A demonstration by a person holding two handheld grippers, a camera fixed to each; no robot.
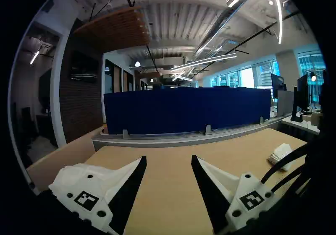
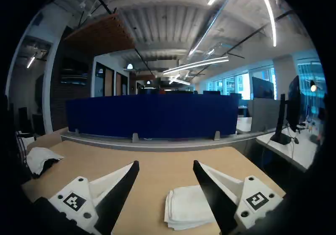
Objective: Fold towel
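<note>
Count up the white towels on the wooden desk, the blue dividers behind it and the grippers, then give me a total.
White towels: 2, the folded towel and the rumpled towel
Blue divider: 1
Grippers: 2, the left gripper and the right gripper, both open
Total: 5

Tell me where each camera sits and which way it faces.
Left gripper view: rides on the left claw, facing forward and roughly level over the table toward the blue divider. Its own open claw shows at the bottom, and a towel lies far right.
Right gripper view: rides on the right claw, facing the same divider. Its own open claw shows at the bottom, with a folded towel on the table close in front.
Shared: table, divider, likely the same towel.
</note>
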